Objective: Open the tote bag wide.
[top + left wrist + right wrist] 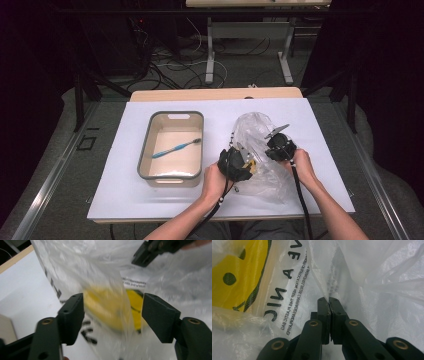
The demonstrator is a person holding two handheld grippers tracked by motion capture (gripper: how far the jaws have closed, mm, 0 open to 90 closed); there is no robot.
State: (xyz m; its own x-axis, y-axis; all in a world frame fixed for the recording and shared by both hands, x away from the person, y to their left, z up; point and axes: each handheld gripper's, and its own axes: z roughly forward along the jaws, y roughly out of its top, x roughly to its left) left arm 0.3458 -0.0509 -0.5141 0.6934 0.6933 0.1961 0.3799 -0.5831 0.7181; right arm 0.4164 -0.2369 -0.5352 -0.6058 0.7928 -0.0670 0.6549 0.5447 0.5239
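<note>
A clear plastic bag [261, 131] printed with a yellow smiley face [234, 277] and black letters lies crumpled on the right half of the white table top [120, 195]. My right gripper [328, 301] is shut on a fold of the bag's film [374, 277] and sits at the bag's right side [278, 144]. My left gripper [112, 307] stands open at the bag's left side [239, 161]. A loose fold of the bag [100, 272] hangs between its jaws, and the pads do not press on it. The right gripper's black jaws [150, 252] show at the top of the left gripper view.
A grey-rimmed beige bin [145, 150] stands left of the bag with a blue toothbrush [176, 148] lying in it. Beyond the table's far wooden edge [215, 93] are desk legs and cables on the floor. Dark frame rails flank the table.
</note>
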